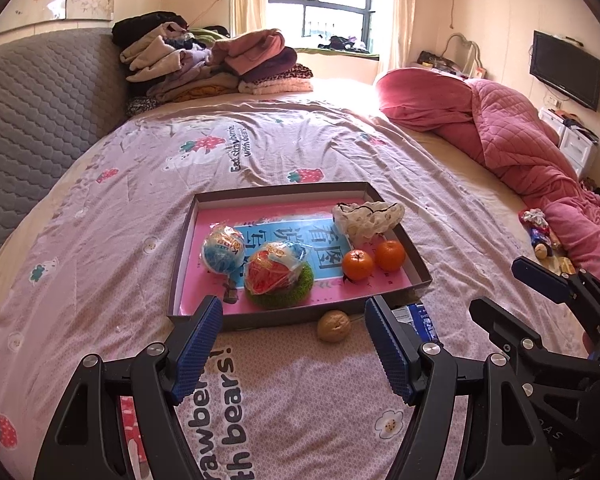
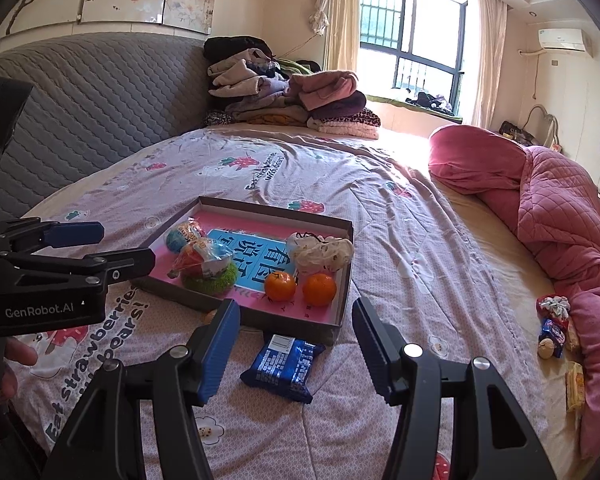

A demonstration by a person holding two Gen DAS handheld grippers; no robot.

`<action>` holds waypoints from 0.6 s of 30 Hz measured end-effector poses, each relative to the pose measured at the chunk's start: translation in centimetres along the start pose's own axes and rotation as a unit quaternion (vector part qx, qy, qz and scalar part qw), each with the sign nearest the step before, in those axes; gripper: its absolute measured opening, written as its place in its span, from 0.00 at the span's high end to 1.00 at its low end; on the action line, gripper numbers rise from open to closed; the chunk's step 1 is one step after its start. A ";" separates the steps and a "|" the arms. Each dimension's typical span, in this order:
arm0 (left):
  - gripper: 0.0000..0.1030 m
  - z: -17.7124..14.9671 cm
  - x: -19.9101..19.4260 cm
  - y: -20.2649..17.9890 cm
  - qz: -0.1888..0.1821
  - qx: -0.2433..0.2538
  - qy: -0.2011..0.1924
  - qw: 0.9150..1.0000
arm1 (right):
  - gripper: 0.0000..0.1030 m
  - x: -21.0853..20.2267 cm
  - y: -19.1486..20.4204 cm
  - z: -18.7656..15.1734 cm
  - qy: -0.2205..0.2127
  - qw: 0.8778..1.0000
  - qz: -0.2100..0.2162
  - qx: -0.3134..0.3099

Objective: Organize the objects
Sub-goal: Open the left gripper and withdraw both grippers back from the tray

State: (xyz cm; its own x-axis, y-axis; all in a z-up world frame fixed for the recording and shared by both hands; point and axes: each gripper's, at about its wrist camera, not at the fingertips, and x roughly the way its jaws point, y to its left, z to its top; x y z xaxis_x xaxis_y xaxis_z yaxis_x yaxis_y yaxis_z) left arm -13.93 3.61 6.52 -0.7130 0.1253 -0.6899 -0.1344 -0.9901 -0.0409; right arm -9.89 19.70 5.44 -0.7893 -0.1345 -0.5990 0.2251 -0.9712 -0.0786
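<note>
pink tray [image 1: 414,258] floor with a blue panel of dark characters; two orange fruits [image 1: 358,265]; green scrubber [image 1: 300,292]; blue packet [image 2: 282,368] with white print; mauve sheet [image 1: 320,148] with strawberries, bears; pink quilted duvet [image 1: 512,140].

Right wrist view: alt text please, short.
The open right gripper hovers over a blue snack packet lying on the bed beside a shallow box holding two tangerines and wrapped toys. The open left gripper is at left.
</note>
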 end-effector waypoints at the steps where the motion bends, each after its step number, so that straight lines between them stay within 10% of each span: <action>1: 0.27 -0.2 -0.2 -0.1 0.000 0.001 -0.001 1.000 | 0.44 -0.2 0.0 -0.2 0.000 1.000 0.000 0.001; 18: 0.27 -2.5 -0.4 -1.1 -0.006 0.008 0.012 1.000 | 0.43 -0.5 1.0 -2.9 0.019 1.000 0.002 0.000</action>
State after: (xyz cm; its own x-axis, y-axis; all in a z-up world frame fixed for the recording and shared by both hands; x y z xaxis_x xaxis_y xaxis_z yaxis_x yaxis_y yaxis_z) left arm -11.79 4.51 5.04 -0.6942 0.1361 -0.7067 -0.1548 -0.9872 -0.0381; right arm -7.64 19.42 3.31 -0.7667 -0.1304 -0.6286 0.2282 -0.9705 -0.0771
